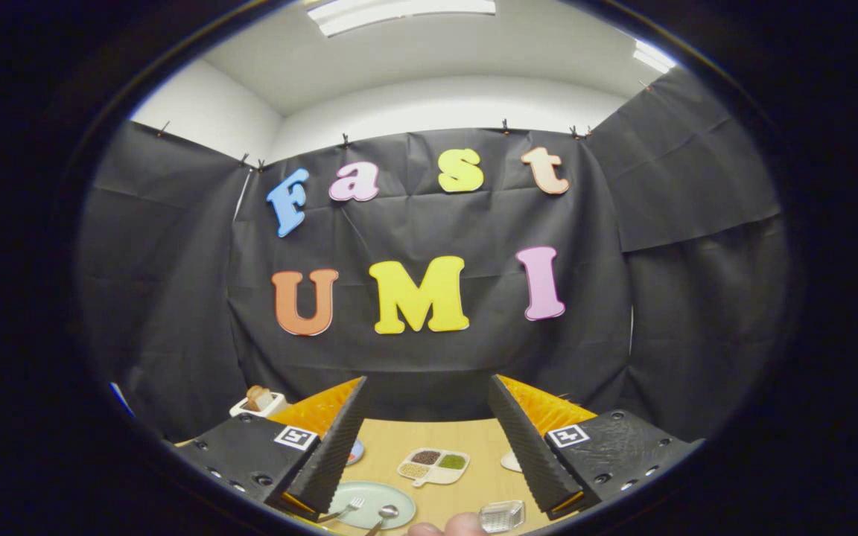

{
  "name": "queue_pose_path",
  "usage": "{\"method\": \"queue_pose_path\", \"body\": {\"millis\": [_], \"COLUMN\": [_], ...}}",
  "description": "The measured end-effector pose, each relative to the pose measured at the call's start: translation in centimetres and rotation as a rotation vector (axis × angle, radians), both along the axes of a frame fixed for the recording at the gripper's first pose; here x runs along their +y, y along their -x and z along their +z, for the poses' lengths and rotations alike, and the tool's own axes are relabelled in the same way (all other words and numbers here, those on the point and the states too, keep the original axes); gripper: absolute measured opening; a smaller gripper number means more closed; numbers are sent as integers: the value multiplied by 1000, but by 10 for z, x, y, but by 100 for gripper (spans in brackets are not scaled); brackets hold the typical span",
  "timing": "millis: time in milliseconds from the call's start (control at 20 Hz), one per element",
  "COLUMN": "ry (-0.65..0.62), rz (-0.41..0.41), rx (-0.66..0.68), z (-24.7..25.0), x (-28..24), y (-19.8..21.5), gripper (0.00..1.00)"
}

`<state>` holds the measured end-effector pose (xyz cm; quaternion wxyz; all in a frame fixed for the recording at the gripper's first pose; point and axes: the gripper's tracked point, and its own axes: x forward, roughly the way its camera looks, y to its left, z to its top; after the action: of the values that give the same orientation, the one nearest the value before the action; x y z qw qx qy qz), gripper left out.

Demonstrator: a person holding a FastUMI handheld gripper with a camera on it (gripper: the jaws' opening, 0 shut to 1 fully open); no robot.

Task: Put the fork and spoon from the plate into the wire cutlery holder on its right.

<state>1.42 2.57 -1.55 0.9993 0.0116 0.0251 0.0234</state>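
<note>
Hovering high above the pale wooden worktop (429, 439), the claw (426, 406) stands wide, its 2 fingers spread far apart with nothing between them. Well below and just ahead of the fingers sits the round pale-green plate (374, 499), and on it lie the silver metal fork (345, 509) and the silver metal spoon (383, 515), side by side, heads toward the plate's middle and handles running back toward the camera. To the right of the plate stands the small clear wire cutlery holder (502, 515), close beside it. A fingertip (453, 525) of a person shows at the near edge, between plate and holder. Beyond these lies a white divided dish with dark, yellow and green fillings (433, 466), and far off to the left a small white tray holding something brown (258, 403).

My judgement is that the task has not begun and the first pick is at hand. To do it well, bring the claw down over one handle, fingers set across it rather than along it, and close near the handle's middle so the piece does not swing. Then lift clear of the plate rim and drop it handle-down into the holder.

No brand or readable label shows on the task's things; the square markers on the fingers carry coded patterns, not words.
</note>
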Motion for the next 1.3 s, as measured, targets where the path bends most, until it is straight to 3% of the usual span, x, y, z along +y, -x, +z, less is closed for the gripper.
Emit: {"method": "queue_pose_path", "body": {"millis": [700, 1100, 1300], "ry": [31, 123, 117], "rz": [76, 160, 138], "rx": [135, 554, 803], "z": [-39, -173, -253], "x": [51, 95, 94], "y": [4, 9, 30], "gripper": [96, 96, 97]}}
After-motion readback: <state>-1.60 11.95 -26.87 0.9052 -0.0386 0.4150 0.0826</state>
